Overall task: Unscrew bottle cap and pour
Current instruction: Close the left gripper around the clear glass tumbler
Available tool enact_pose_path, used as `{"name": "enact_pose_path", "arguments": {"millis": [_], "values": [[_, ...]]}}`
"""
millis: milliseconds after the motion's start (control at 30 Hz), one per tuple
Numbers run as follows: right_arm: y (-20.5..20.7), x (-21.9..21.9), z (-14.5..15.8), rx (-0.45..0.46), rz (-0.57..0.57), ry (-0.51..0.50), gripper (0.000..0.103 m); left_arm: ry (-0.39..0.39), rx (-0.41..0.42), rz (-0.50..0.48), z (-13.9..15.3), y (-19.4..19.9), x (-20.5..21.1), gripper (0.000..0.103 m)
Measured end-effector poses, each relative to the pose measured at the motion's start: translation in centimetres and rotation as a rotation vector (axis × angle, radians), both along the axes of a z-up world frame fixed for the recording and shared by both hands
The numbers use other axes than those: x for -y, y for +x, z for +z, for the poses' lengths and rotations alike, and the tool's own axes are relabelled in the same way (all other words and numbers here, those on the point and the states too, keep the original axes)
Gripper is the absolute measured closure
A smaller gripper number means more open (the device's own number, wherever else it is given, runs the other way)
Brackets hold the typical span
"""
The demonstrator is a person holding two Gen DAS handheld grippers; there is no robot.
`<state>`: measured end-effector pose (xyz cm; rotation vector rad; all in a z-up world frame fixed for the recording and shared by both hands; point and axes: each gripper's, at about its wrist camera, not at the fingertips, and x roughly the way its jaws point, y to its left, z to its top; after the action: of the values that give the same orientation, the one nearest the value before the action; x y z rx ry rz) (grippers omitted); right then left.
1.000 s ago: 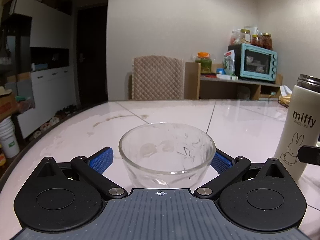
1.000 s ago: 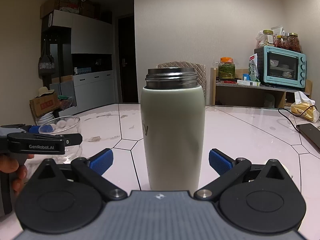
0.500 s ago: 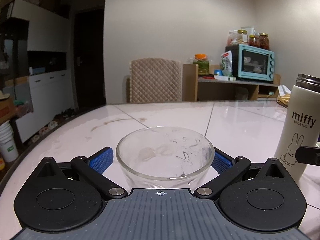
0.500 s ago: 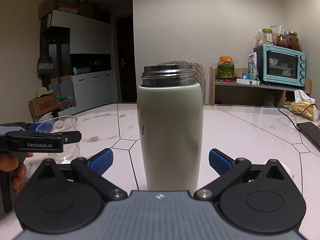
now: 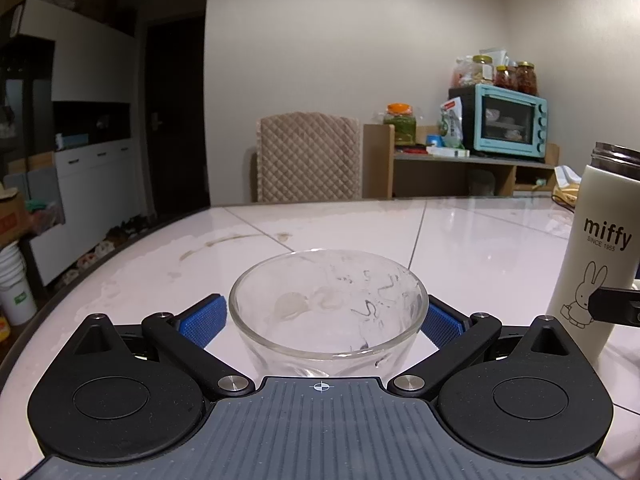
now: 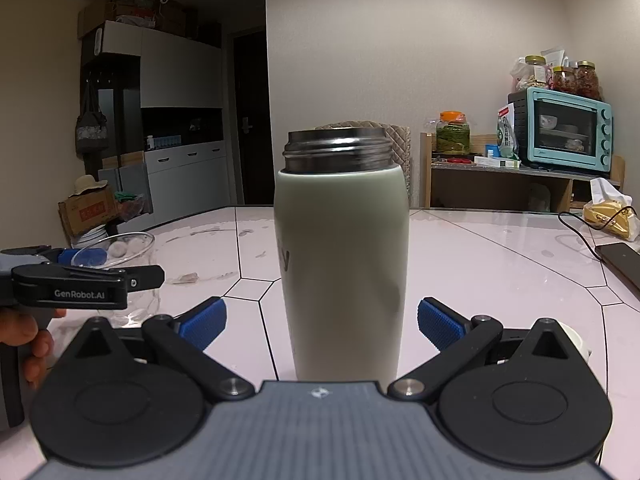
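Observation:
A pale green Miffy flask (image 6: 342, 264) stands upright on the table with no cap on its steel threaded neck. My right gripper (image 6: 320, 320) is open, with a blue pad on each side of the flask's lower body and a gap at both. A clear glass bowl (image 5: 326, 312) sits between the blue pads of my left gripper (image 5: 324, 320), which press on its sides. The flask (image 5: 592, 256) stands to the right of the bowl. The right wrist view shows the left gripper (image 6: 88, 280) holding the bowl (image 6: 120, 252) at far left. A white rounded object (image 6: 576, 340), maybe the cap, peeks out behind my right finger.
The white tiled table (image 6: 500, 264) stretches ahead. A phone (image 6: 622, 260) with a cable and a yellow packet (image 6: 608, 216) lie at its right edge. Behind it stand a quilted chair (image 5: 308, 156) and a shelf with a teal oven (image 5: 508, 124). A hand (image 6: 32, 344) grips the left tool.
The right gripper has edged slightly closer to the flask, which looks a little larger. The left view has drifted slightly, with the bowl staying fixed between the pads.

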<state>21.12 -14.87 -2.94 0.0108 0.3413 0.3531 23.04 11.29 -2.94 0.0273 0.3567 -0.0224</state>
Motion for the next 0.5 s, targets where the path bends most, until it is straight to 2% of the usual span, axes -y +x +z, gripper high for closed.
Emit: {"name": "enact_pose_path", "arguments": {"millis": [133, 200, 267, 500], "values": [[0.44, 0.17, 0.14, -0.002, 0.003, 0.000, 0.000, -0.006, -0.004, -0.003, -0.05, 0.04, -0.15, 0.004], [0.48, 0.19, 0.15, -0.001, 0.003, 0.000, 0.000, -0.009, -0.007, -0.006, -0.08, 0.05, -0.21, 0.012], [0.51, 0.21, 0.15, -0.001, 0.002, 0.000, 0.000, -0.011, -0.009, -0.019, -0.12, 0.01, -0.19, 0.014], [0.54, 0.20, 0.14, 0.001, 0.002, 0.001, 0.000, -0.020, -0.007, -0.026, -0.18, -0.06, -0.37, 0.015]]}}
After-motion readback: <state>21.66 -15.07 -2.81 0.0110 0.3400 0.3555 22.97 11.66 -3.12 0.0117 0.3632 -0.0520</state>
